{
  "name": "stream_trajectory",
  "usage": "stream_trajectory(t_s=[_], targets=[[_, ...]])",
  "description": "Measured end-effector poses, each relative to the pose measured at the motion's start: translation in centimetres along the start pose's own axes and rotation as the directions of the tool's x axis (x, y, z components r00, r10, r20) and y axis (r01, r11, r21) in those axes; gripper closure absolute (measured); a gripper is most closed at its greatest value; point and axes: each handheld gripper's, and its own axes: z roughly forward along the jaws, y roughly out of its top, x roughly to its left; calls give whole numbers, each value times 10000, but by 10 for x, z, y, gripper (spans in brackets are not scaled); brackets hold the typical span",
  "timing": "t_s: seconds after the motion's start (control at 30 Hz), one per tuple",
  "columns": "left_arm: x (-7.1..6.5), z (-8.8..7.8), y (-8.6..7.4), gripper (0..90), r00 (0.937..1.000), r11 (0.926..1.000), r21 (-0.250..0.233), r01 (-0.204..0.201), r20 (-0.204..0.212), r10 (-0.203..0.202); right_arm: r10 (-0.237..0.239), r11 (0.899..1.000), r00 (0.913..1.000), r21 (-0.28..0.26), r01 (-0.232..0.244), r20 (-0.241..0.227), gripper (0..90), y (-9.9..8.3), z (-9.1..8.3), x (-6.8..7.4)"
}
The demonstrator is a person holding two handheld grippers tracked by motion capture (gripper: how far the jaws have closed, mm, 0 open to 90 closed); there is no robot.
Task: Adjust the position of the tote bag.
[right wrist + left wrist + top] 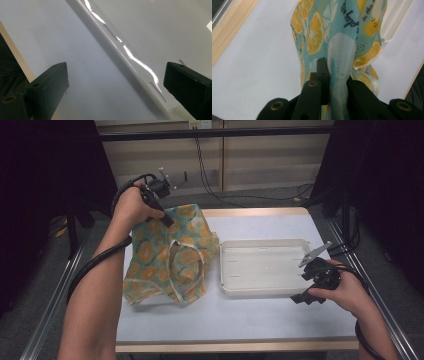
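Note:
A teal cloth bag [167, 255] printed with orange and lemon slices lies crumpled on the left half of the table, its far corner lifted. My left gripper [166, 219] is shut on that raised corner. In the left gripper view a fold of the fabric [319, 32] is pinched between the black jaws of that gripper [337, 75] and hangs down over the table. A white plastic tray [265, 292] lies to the right of the bag. My right gripper [301, 297] stands open at the tray's near right corner. Its jaws [116, 75] straddle the tray's rim [130, 60] without touching it.
The table top [225, 320] is a pale mat with a wooden border [225, 346]. Metal rails [55, 305] run along both sides, and black curtains hang beyond them. Cables [210, 185] trail on the floor behind the table. The tray's corner [397, 17] sits just behind the hanging cloth.

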Motion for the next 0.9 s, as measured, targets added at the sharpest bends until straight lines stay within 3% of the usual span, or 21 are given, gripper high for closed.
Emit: stream_trajectory(t_s=[0.1,0.13,0.17,0.2,0.23,0.33,0.53,0.63,0.67,0.7,0.77,0.8,0.87,0.9], targets=[[-1,0,-1,900,9999,9999,-22,-152,-36,152,-13,10000,10000,6,13,-34,56,0,1,0],[0,-2,0,900,9989,9988,162,-458,42,458,-59,10000,10000,-24,59,-54,56,0,1,-1],[-3,0,-1,900,9999,9998,-121,-134,97,136,-30,10000,10000,-9,30,-34,56,0,0,-1],[-3,0,-1,900,9999,9998,-121,-134,97,136,-53,10000,10000,-40,53,-29,56,0,0,-2],[-2,-2,0,900,9988,9987,211,-472,122,469,-53,10000,10000,-40,53,-29,56,0,0,-2],[-6,-3,1,900,9989,9991,226,-370,-296,376,37,10000,10000,-56,-37,-40,56,-1,0,-2],[-14,-13,5,900,9939,9936,233,-1107,25,1107,85,10000,9999,-21,-86,-75,56,-1,2,-3],[-18,-17,6,900,9925,9930,-122,-1174,325,1177,65,10000,10000,-4,-65,-54,56,-1,2,-4],[-19,-18,7,900,9893,9901,-66,-1400,404,1401,24,10000,10000,-39,-25,-66,56,-1,2,-4],[-18,-20,8,900,9766,9773,153,-2115,425,2107,80,10000,10000,-3,-80,0,56,0,2,-3],[-20,-19,9,900,9658,9681,100,-2502,730,2489,-20,9999,10000,-112,19,-63,57,0,2,-3],[-22,-19,9,900,9528,9553,121,-2953,777,2935,-37,9999,10000,-94,37,-44,57,0,2,-3],[-24,-19,11,900,9361,9387,256,-3437,888,3403,-36,10000,10000,-91,36,-36,57,1,2,-2],[-24,-19,11,900,9356,9383,257,-3449,893,3415,-70,9999,10000,-102,70,-39,57,1,2,-2]])
